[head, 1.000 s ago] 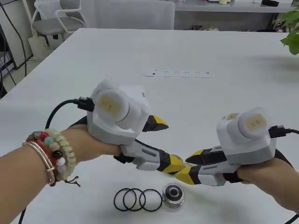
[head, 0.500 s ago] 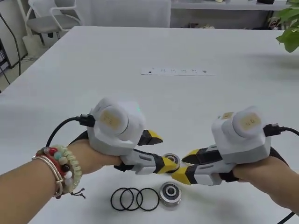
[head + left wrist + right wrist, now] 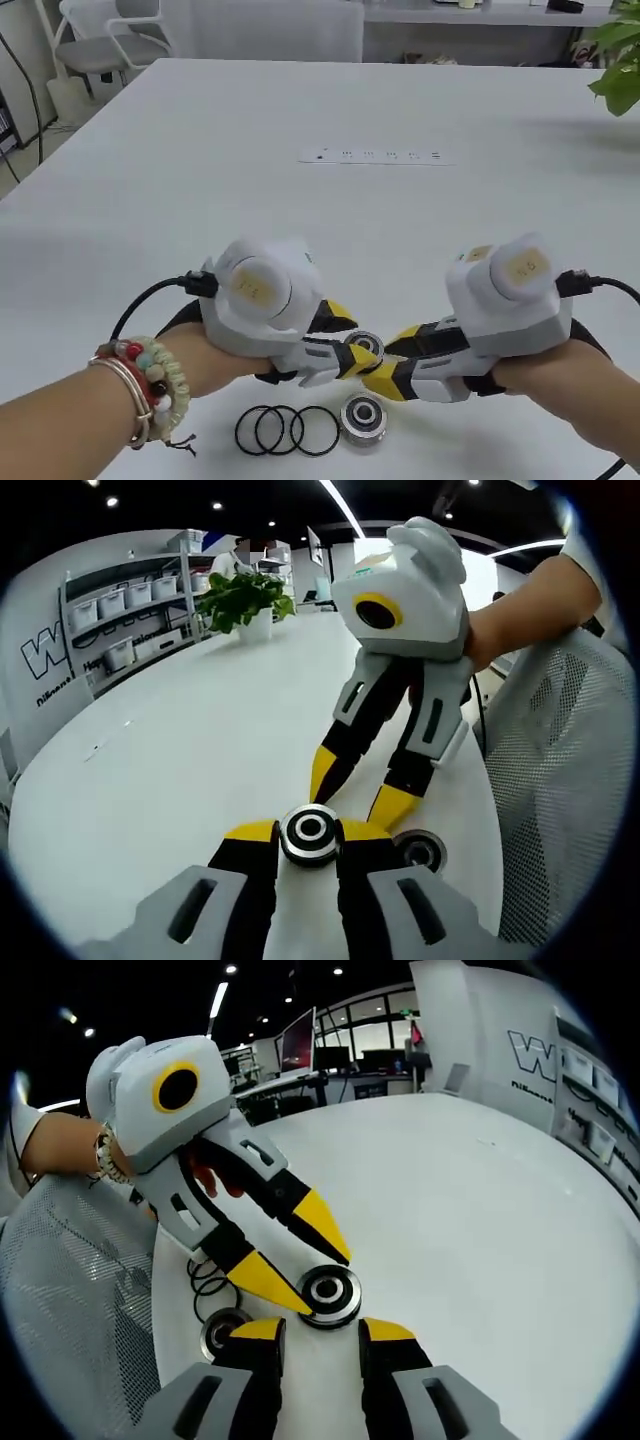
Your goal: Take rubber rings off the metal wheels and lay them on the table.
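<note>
My left gripper [image 3: 352, 356] [image 3: 308, 832] is shut on a metal wheel [image 3: 363, 345] [image 3: 310, 834] [image 3: 331, 1295] with a dark band round its rim, held just above the white table [image 3: 320, 210]. My right gripper [image 3: 384, 366] [image 3: 322, 1332] faces it tip to tip, its jaws open and spread just short of the wheel. On the table in front of me lie three black rubber rings [image 3: 287, 430] [image 3: 205, 1280] in an overlapping row. A second metal wheel [image 3: 363, 418] [image 3: 420, 849] [image 3: 222, 1332] lies at their right end.
A flat white strip with small marks [image 3: 375, 155] lies in the middle of the table. A chair [image 3: 110, 40] stands beyond the far left corner, a green plant [image 3: 615, 70] at the far right. A black cable [image 3: 145, 300] trails from my left gripper.
My left hand has moved right and nearer to me, and the right gripper has edged left, so the tips stand closer. The held wheel has come into plain sight.
</note>
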Action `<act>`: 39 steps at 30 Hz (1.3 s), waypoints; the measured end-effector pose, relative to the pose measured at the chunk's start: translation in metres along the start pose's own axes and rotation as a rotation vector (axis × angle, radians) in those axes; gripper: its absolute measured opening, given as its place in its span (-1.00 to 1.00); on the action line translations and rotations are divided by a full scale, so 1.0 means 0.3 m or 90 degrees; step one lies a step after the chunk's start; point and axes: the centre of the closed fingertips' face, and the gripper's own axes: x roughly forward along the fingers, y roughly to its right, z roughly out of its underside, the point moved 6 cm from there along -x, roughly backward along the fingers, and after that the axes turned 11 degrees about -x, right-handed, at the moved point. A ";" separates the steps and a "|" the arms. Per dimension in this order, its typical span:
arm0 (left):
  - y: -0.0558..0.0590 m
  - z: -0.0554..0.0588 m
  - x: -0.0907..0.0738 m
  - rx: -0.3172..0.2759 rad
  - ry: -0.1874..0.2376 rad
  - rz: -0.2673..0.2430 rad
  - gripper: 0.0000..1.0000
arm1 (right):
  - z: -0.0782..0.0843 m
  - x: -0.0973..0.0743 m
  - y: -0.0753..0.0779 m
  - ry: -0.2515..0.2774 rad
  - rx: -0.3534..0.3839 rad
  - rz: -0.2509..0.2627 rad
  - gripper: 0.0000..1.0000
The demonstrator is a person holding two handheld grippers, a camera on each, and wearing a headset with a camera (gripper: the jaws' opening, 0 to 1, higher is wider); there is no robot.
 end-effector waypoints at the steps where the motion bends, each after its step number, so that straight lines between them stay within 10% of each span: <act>1: -0.001 0.002 0.001 0.001 -0.003 -0.001 -0.69 | 0.000 0.000 0.000 0.000 0.000 0.000 -0.46; 33: 0.008 0.014 -0.002 -0.041 0.018 -0.013 -0.84 | 0.009 -0.013 0.017 -0.006 -0.051 0.018 -0.98; 39: 0.009 0.014 -0.002 -0.038 0.019 -0.014 -0.84 | 0.013 -0.014 0.022 -0.016 0.003 0.026 -1.00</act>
